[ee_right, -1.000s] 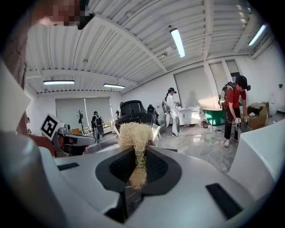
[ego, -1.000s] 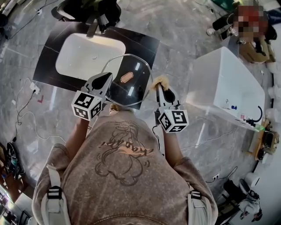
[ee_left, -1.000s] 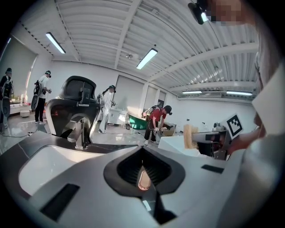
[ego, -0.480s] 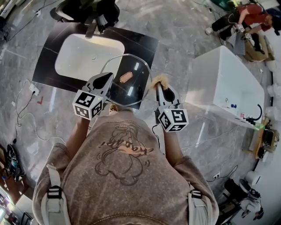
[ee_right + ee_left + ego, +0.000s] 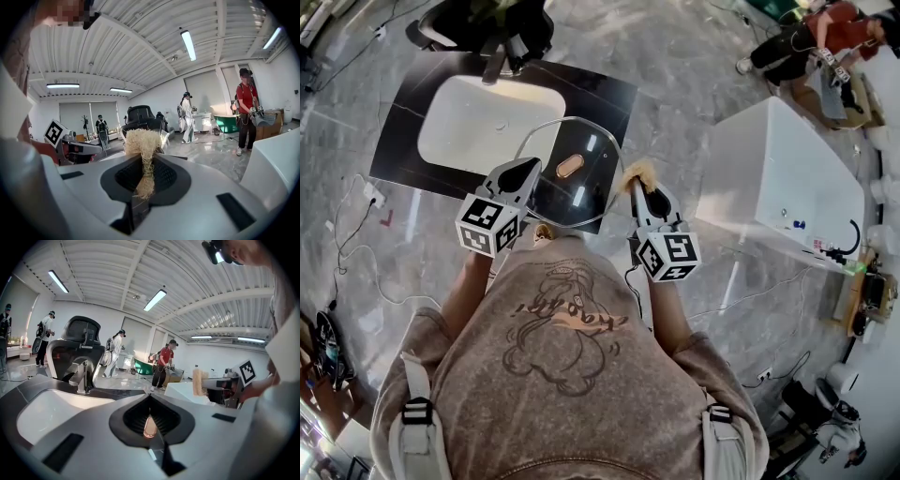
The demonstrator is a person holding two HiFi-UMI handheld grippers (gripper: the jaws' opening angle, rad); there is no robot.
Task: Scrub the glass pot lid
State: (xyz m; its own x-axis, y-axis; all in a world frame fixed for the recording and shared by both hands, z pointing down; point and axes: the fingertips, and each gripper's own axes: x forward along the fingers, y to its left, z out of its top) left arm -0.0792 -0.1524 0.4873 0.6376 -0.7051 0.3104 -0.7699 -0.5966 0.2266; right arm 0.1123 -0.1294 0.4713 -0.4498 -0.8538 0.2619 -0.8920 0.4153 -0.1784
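Both forearms reach out from the torso toward the far side, level with each other and apart. The left gripper point(image 5: 522, 171) tilts slightly down, its jaws pressed together on the left rim of the glass pot lid point(image 5: 581, 164). The right gripper point(image 5: 639, 187), tilted likewise, has its jaws clamped on a straw-coloured scrubber point(image 5: 142, 140).

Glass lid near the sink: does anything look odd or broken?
Nothing looks broken. The glass lid hangs over the counter edge, clamped at its rim by the left hand-held gripper, not resting in the sink.
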